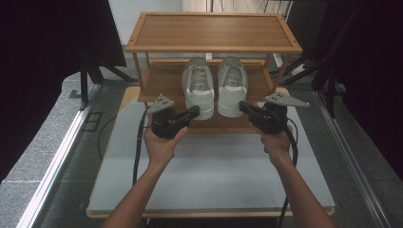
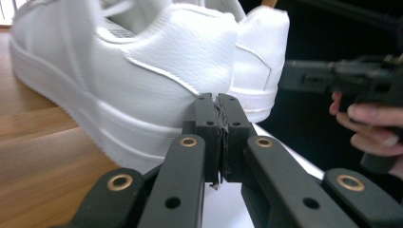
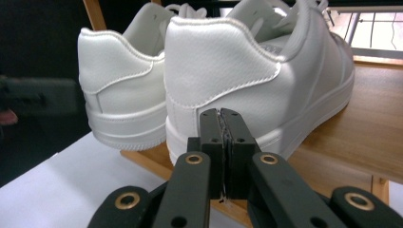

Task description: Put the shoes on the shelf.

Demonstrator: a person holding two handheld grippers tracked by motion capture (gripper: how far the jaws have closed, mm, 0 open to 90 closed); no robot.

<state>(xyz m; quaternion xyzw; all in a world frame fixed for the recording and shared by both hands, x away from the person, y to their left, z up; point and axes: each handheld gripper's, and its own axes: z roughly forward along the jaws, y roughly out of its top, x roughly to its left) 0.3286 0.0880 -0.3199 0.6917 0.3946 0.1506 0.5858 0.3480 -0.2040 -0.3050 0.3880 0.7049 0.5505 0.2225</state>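
A pair of white sneakers stood side by side on the lower shelf of a wooden rack, heels toward the person and toes away. In the high view, the left shoe and the right shoe sat just beside each other near the middle of the picture, with their heels reaching the shelf's front edge.

The left tool lay at about eight o'clock from the pair, its tip right at the heel of the left shoe on that shoe's outer side. The left gripper view showed the left tool with its jaws clenched together and nothing between them, their tips against or just in front of the left shoe; whether they touched could not be told. Beyond it stood the heel of the right shoe.

The right tool lay at about four o'clock from the pair, its tip at the heel of the right shoe. The right gripper view showed the right tool also clenched on nothing, its tips close to the heel of the right shoe, with the left shoe at nine o'clock from it.

The rack stood at the far end of a pale grey surface. The person's left hand and right hand gripped the tools from six o'clock, forearms stretched over the surface.
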